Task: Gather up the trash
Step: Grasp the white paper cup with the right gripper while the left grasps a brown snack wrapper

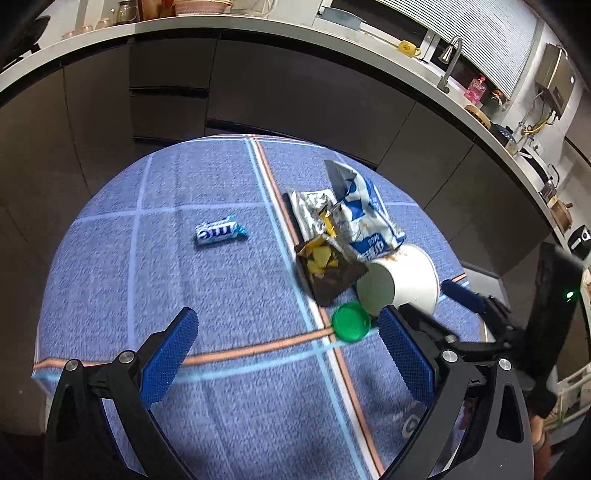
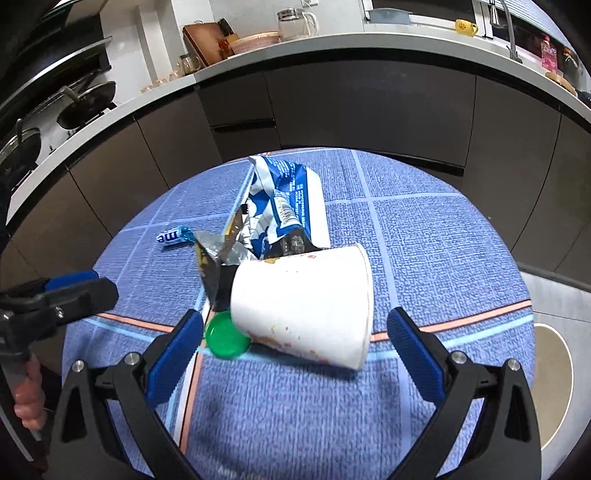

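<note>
A stained white paper cup (image 2: 306,306) lies on its side on the blue tablecloth (image 2: 443,240); it also shows in the left wrist view (image 1: 400,282). A green lid (image 2: 226,339) (image 1: 351,321) lies against its base. Behind are a blue-white crumpled bag (image 2: 284,206) (image 1: 364,210), a dark snack wrapper (image 1: 327,269) (image 2: 216,273) and a small blue candy wrapper (image 1: 219,230) (image 2: 173,236). My right gripper (image 2: 295,332) is open, its jaws standing either side of the cup. My left gripper (image 1: 288,332) is open and empty, just left of the lid.
The round table sits before dark kitchen cabinets (image 2: 369,103) under a white counter (image 1: 258,26) with a sink faucet (image 1: 452,55) and a stove with pans (image 2: 85,107). The left gripper's body (image 2: 55,295) shows in the right wrist view.
</note>
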A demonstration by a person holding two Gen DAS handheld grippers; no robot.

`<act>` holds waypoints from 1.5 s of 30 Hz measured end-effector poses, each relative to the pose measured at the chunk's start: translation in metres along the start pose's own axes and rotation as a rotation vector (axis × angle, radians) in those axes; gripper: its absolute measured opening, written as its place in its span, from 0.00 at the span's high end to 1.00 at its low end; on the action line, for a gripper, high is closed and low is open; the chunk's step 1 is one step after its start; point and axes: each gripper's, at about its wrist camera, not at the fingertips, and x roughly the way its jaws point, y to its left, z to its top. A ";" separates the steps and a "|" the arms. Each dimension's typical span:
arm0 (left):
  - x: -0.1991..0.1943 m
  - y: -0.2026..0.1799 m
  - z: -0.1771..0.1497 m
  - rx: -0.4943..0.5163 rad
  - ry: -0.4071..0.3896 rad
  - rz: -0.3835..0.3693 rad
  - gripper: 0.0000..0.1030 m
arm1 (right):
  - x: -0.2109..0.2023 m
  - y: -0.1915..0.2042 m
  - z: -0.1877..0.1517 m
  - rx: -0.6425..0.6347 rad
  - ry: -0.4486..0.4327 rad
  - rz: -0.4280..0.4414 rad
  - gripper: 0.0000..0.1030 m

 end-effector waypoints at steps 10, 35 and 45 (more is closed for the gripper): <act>0.037 -0.015 0.016 0.061 0.061 -0.070 0.18 | 0.016 -0.007 0.005 -0.006 0.025 -0.016 0.08; 0.102 -0.044 0.032 0.096 0.147 -0.070 0.64 | -0.031 -0.026 -0.021 0.057 0.002 -0.014 0.23; 0.079 -0.042 0.026 0.082 0.118 -0.073 0.88 | -0.046 -0.022 -0.023 0.058 -0.018 -0.013 0.23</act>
